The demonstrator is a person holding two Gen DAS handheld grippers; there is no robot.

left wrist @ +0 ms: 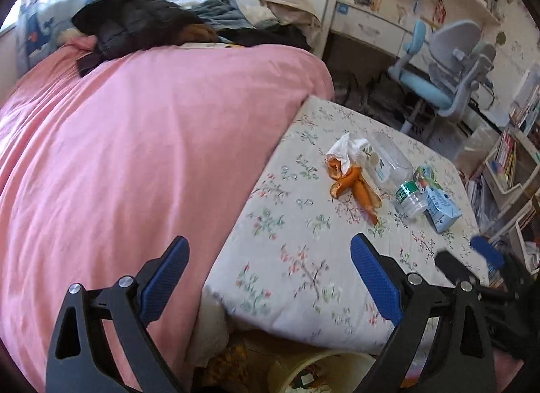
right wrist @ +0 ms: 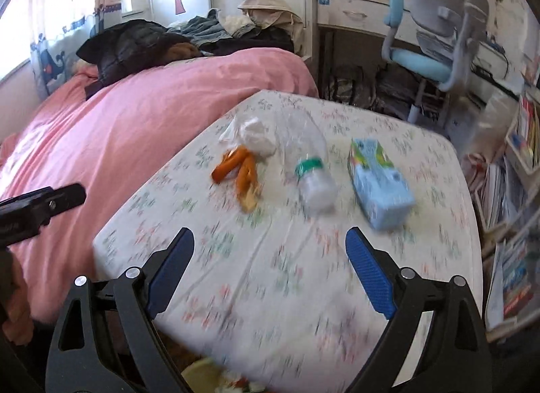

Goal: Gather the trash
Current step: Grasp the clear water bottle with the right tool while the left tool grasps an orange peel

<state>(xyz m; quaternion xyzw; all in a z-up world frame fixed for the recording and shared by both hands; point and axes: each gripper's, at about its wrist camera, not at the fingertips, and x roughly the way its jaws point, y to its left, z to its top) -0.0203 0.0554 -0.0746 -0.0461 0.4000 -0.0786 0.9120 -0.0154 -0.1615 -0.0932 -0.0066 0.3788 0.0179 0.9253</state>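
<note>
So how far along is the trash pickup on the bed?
Barely started. Both grippers, left and right, are open and empty. Still on the floral sheet: orange peel, crumpled white tissue, clear plastic bottle, light-blue carton.

Bedding: rumpled pink duvet [left wrist: 135, 143]
Clothing: black padded jacket [left wrist: 131, 21] lying on it
Seat: pale blue-grey desk chair [right wrist: 435, 38] beyond the bed

Four trash items lie grouped right of centre in the left wrist view. Crumpled white tissue [left wrist: 346, 151] rests against orange peel [left wrist: 354, 187]. Clear plastic bottle [left wrist: 396, 173], green-labelled, lies on its side. Light-blue carton [left wrist: 438, 200] lies flat just beside it.
</note>
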